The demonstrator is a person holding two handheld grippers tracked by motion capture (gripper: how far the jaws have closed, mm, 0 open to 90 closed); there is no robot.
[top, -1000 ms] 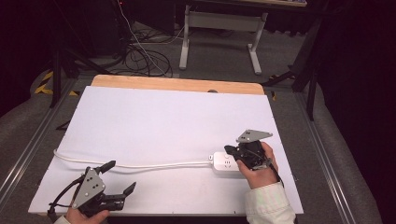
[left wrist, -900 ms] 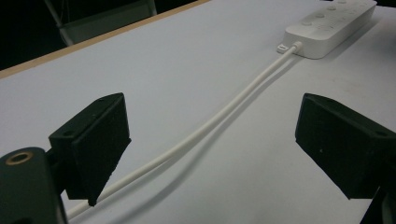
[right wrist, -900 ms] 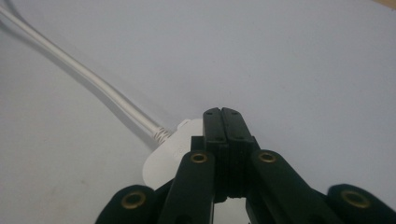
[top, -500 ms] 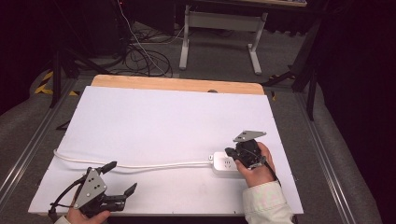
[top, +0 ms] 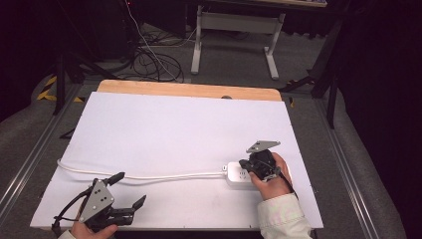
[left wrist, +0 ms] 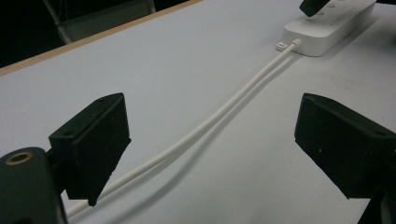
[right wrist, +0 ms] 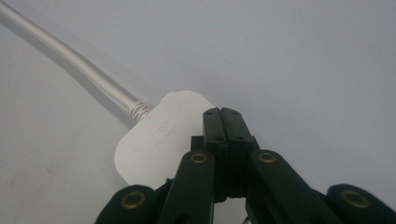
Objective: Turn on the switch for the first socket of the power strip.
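The right hand-held gripper [top: 247, 166], jaws together, rests over the power strip [top: 238, 175]; the left hand-held gripper [top: 130, 190] stands apart near the cord [top: 149, 176].

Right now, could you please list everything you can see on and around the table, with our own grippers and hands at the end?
Power strip: one, white, near right part of the sheet, under the right gripper's tips.
Cord: one, white, runs from the strip leftward across the sheet to its left edge.
Sheet: one, white, covers most of the table.
Table: one, wooden edge showing at the far side.
Floor cables: a tangle, black and white, beyond the table.
Desk frame: one, grey-white, at the back.
Left gripper: one, black, jaws open, near left corner.
Right gripper: one, black, jaws shut, above the strip.
Right hand: one, pale sleeve.
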